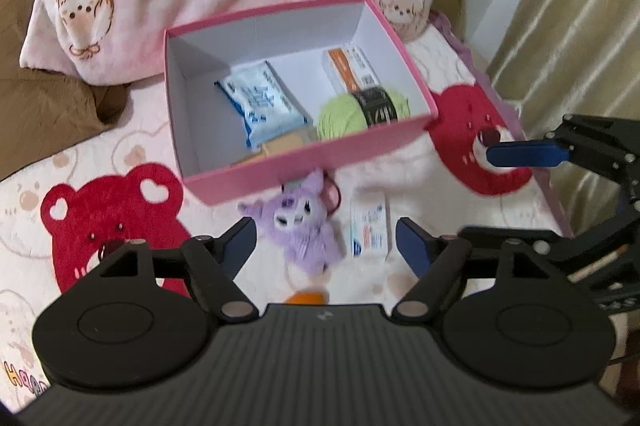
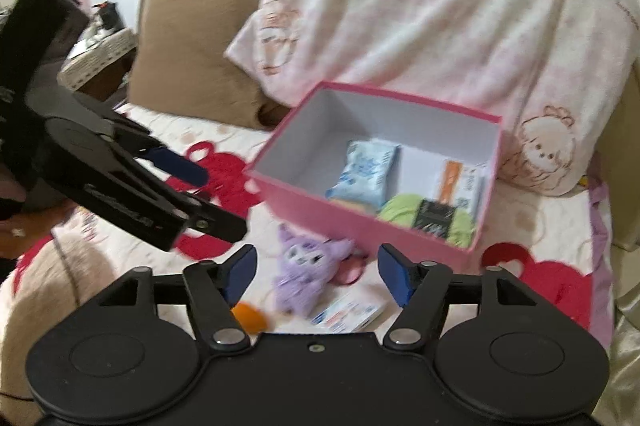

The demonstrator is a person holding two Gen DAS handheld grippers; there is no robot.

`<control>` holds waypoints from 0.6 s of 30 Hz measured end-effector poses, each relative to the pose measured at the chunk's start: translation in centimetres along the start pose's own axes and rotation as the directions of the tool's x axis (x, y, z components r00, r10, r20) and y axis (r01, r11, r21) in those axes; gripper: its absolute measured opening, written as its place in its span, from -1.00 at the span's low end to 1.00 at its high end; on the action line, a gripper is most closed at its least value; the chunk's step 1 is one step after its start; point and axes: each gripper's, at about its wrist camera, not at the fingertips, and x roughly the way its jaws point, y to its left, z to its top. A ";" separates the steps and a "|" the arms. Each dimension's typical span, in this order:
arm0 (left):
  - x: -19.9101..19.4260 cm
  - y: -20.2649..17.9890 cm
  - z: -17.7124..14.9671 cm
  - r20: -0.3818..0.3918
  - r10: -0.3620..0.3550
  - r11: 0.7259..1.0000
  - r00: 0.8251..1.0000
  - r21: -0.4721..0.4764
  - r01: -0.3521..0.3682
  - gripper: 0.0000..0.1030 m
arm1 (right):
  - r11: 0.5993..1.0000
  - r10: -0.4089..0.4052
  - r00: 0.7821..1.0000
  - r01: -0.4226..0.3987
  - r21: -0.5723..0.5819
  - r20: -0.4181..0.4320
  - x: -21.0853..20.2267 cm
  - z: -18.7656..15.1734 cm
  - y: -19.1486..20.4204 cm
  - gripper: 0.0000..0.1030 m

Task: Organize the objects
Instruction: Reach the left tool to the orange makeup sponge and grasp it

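Currently I log: rigid pink box (image 1: pixel 256 182), fuzzy purple plush (image 1: pixel 298 230) and flat white packet (image 1: pixel 370 230) on fleecy bedspread (image 1: pixel 24 210), below and between my left gripper (image 1: pixel 326 246) and right gripper (image 2: pixel 314 274), both spread and empty.

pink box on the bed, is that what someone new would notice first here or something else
Yes, the open pink box in the middle of the bed draws the eye first, with a green yarn ball, a blue-white packet and an orange-white carton inside. Next comes the purple plush toy lying on the bedspread just in front of it, beside a small white packet. Bold red bear prints mark the bedspread.
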 end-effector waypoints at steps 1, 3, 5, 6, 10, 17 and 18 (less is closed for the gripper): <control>0.1 0.0 -0.7 -0.003 -0.005 1.000 1.000 0.006 0.005 0.54 | 1.000 0.013 1.000 -0.013 0.000 -0.002 -0.1 -0.4 0.4 0.48; 0.7 0.0 -1.6 -0.013 -0.014 1.000 1.000 0.008 0.014 0.58 | 0.999 0.037 0.999 -0.037 -0.004 -0.012 0.2 -1.2 1.2 0.52; 1.4 0.1 -2.6 -0.026 -0.007 1.000 1.000 -0.007 0.007 0.58 | 0.998 0.055 0.998 -0.055 -0.015 -0.018 0.8 -2.2 2.0 0.53; 1.8 0.2 -3.0 -0.028 -0.001 1.000 1.000 -0.012 0.001 0.58 | 0.999 0.047 0.999 -0.047 -0.019 -0.026 1.3 -2.7 2.3 0.53; 3.8 0.9 -4.2 -0.048 0.024 1.000 0.999 -0.015 -0.025 0.58 | 0.997 0.081 0.995 -0.082 0.001 -0.051 3.7 -4.4 3.0 0.53; 7.4 2.9 -6.0 -0.099 0.017 0.994 0.995 -0.108 -0.028 0.58 | 0.995 0.073 0.992 -0.079 -0.056 -0.101 8.9 -6.4 4.8 0.53; 7.9 3.0 -6.2 -0.111 0.011 0.992 0.994 -0.126 -0.025 0.56 | 0.995 0.074 0.991 -0.081 -0.064 -0.112 9.6 -6.6 5.1 0.53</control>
